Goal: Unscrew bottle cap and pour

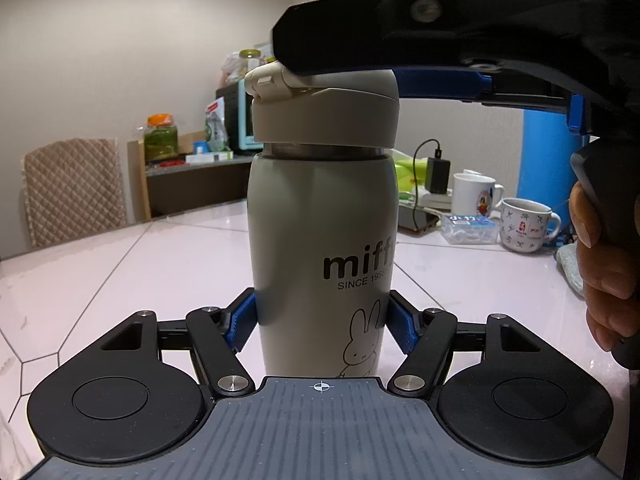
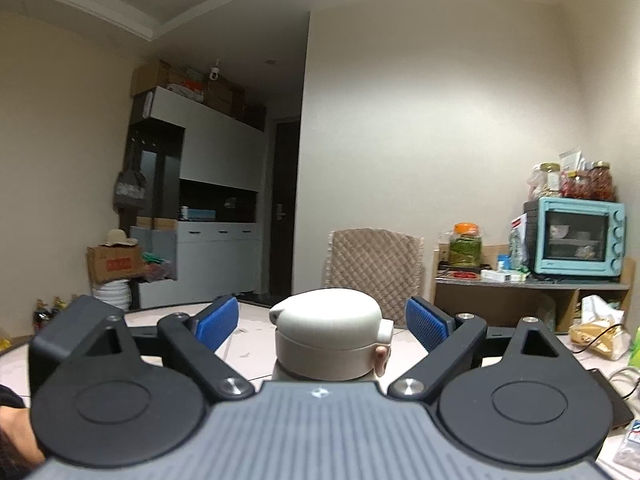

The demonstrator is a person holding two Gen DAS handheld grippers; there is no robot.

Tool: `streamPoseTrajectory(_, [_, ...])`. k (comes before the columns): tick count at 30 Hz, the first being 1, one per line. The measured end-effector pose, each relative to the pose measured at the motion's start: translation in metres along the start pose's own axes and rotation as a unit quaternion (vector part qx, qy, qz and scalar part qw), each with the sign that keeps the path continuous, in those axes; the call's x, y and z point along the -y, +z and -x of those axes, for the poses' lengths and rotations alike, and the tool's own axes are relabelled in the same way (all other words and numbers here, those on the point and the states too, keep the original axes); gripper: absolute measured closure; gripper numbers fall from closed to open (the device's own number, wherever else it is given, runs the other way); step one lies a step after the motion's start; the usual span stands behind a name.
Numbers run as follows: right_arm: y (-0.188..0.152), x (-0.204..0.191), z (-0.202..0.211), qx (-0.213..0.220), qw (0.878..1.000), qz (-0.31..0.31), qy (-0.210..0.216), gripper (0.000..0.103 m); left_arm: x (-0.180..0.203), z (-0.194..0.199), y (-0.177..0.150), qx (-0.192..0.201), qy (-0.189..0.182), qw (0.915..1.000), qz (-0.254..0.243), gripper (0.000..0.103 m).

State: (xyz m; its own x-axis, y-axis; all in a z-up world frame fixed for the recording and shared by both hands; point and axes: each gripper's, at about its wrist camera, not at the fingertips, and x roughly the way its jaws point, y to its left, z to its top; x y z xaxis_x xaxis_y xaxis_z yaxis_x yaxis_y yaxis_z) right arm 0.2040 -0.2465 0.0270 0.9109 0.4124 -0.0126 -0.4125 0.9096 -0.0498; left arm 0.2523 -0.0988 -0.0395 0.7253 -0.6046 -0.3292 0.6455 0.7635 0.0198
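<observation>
Now the left tool point(image 1: 322, 322) clamps the bottle point(image 1: 320, 240) upright on the table point(image 1: 120, 264). Right tool point(image 2: 322, 322) is spread around the cap point(image 2: 330, 332), pads apart from it at 3 and 9 o'clock

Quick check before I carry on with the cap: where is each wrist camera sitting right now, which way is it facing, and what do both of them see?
Left wrist: sits low on the left gripper, facing the upright bottle clamped between its blue pads; the right gripper and a hand show at upper right.
Right wrist: sits on the right gripper, level with the cap, facing the room; pads stand apart on either side of the cap.
Shared: the cap, padded chair, blue oven.
</observation>
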Motion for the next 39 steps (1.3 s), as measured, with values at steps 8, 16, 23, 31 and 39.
streamPoseTrajectory(8, [0.0, -0.013, -0.008, -0.016, 0.999, 0.0, -0.042, 0.011, 0.0, 0.0, 0.001, 0.0, -0.001, 1.0, 0.0, 0.031])
streamPoseTrajectory(16, [-0.003, -0.014, -0.012, -0.027, 0.998, -0.01, -0.06, 0.017, -0.003, 0.001, 0.002, 0.0, -0.001, 1.0, 0.001, 0.031])
streamPoseTrajectory(23, [-0.004, -0.019, -0.015, -0.032, 0.997, -0.014, -0.062, 0.022, -0.004, 0.003, 0.001, 0.0, -0.001, 1.0, 0.0, 0.031])
streamPoseTrajectory(31, [-0.007, -0.02, -0.015, -0.035, 0.997, -0.018, -0.061, 0.03, -0.006, 0.003, 0.001, 0.0, -0.002, 1.0, 0.0, 0.031])
streamPoseTrajectory(39, [-0.006, -0.018, -0.012, -0.033, 0.999, -0.012, -0.04, 0.03, -0.006, 0.002, 0.003, 0.001, -0.002, 1.0, 0.001, 0.031])
